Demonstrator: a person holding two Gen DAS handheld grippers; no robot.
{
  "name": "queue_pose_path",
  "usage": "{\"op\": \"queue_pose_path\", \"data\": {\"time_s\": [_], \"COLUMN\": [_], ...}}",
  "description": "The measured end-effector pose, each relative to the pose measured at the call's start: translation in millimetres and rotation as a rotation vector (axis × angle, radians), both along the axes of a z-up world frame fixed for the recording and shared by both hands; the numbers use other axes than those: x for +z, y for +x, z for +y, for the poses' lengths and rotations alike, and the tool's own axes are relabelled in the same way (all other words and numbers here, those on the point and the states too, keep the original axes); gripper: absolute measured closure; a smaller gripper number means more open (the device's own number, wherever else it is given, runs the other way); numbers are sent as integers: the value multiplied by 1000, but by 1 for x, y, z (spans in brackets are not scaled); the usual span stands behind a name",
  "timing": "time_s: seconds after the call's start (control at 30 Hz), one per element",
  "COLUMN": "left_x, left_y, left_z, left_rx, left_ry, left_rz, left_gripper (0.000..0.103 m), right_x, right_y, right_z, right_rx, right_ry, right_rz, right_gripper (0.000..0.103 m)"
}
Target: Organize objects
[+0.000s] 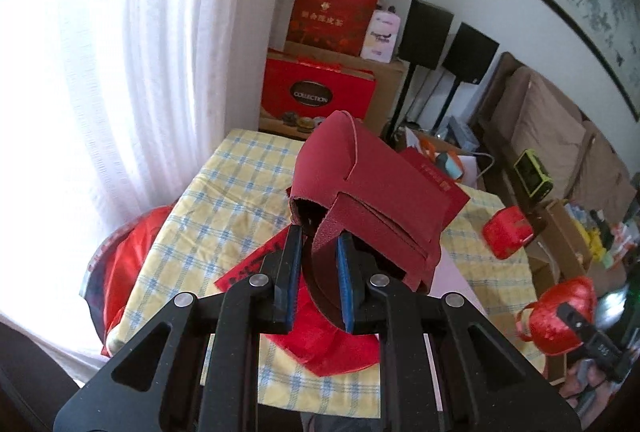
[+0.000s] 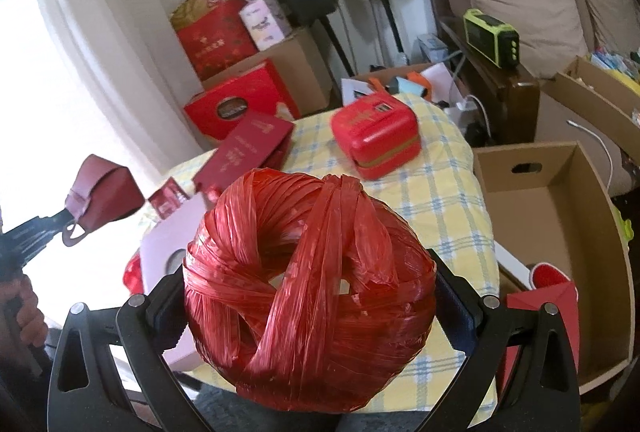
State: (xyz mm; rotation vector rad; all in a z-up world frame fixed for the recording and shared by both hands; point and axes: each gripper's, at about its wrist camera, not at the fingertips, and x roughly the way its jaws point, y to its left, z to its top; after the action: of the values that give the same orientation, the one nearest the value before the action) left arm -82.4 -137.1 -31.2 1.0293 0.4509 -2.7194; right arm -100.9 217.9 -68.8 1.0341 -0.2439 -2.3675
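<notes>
Left tongs (image 1: 316, 256) pinched nearly shut on the strap of a dark red leather pouch (image 1: 372, 188), pouch lifted clear above the table (image 1: 224, 168) with its yellow and blue checked cloth. Right tongs (image 2: 310, 296) spread wide and clamped on both sides of a big ball of red plastic twine (image 2: 308, 284), held up over the near edge of the table. Down on the cloth: a red hinged tin (image 2: 376, 136) toward the far end, a dark red flat gift box (image 2: 244, 152) propped at an angle beside it, a pale pink box (image 2: 168, 248) lying flat closer in. Open cardboard box (image 2: 560, 216) just off the table's right side, with a red item (image 2: 550, 274) in its near corner. Stacked red gift boxes (image 2: 236, 100) behind the table by the white curtain (image 1: 120, 72).
</notes>
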Motion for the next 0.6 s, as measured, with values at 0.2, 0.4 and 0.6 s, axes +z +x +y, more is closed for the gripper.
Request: {"op": "queue_pose_path", "data": {"time_s": [0.2,0.4,0.6], "left_x": [-7,1,14], "left_y": [10,16,14], "left_z": [-1,16,31], "left_rx": [21,17,19], "left_ry": [22,-26,-51], "left_rz": [-39,-33,-9], "left_gripper": [88,88,88], "right_x": [4,5,20], "right_y": [15,26,32], "right_z": [-6,-9,6], "right_rx": [45,88,103], "right_ry": [-30,-42,-69], "right_rz": [32,38,47], "right_gripper": [1,1,1]}}
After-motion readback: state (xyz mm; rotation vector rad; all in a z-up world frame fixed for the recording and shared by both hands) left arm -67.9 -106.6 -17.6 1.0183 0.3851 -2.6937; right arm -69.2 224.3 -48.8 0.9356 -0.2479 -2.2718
